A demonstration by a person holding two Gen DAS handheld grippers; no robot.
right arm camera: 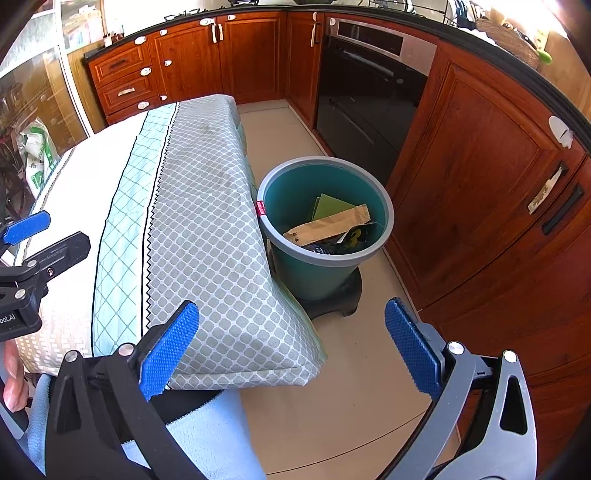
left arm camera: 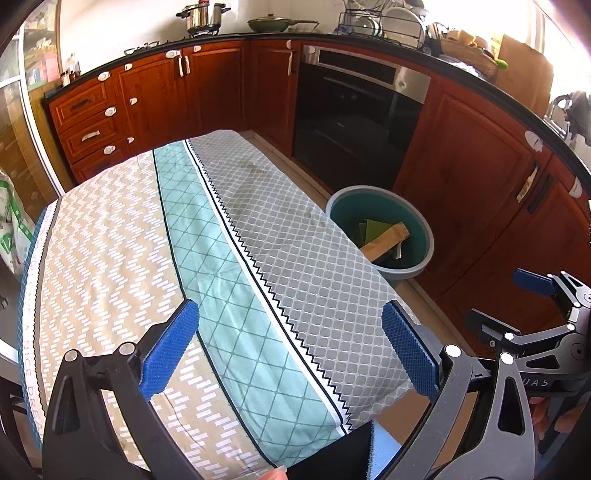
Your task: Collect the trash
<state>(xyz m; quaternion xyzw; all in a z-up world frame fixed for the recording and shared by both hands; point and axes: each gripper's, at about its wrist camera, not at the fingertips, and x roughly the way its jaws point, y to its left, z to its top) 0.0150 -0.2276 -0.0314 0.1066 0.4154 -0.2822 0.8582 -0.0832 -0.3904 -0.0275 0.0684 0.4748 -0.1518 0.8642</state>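
The trash is seen lying inside a teal bin with a grey rim (right arm camera: 325, 210), which stands on a dark base (right arm camera: 332, 295) on the pale floor (right arm camera: 351, 369); within it a tan paper pouch (right arm camera: 328, 223) is laid slanting across the middle, a green flat sheet (right arm camera: 330, 205) is tucked behind it toward 12 o'clock, and a dark printed wrapper (right arm camera: 351, 238) is lodged toward 5 o'clock. In the left wrist view the same bin (left arm camera: 380, 230) is found at about 2 o'clock from the picture's centre, partly hidden by the cloth's edge. Just beside the bin, at its 9 o'clock, a raised surface covered by a patterned cloth (right arm camera: 192, 221) is set, with grey diamond, pale teal lattice and beige chevron bands; a small red tag (right arm camera: 260, 208) is shown at the cloth's edge touching the bin rim. The right hand-held gripper (right arm camera: 291, 350) is held with its blue-padded fingers wide apart, nothing between them, one pad over the cloth corner and the other over the floor. The left hand-held gripper (left arm camera: 291, 350) is likewise spread apart above the cloth and grips nothing. Beyond, at 12 o'clock, reddish wooden cabinets (right arm camera: 251, 55) and a black built-in oven (right arm camera: 365, 96) are ranged under a dark counter (left arm camera: 258, 37), on which a steel pot (left arm camera: 203, 16) and a green pan (left arm camera: 273, 24) are placed.
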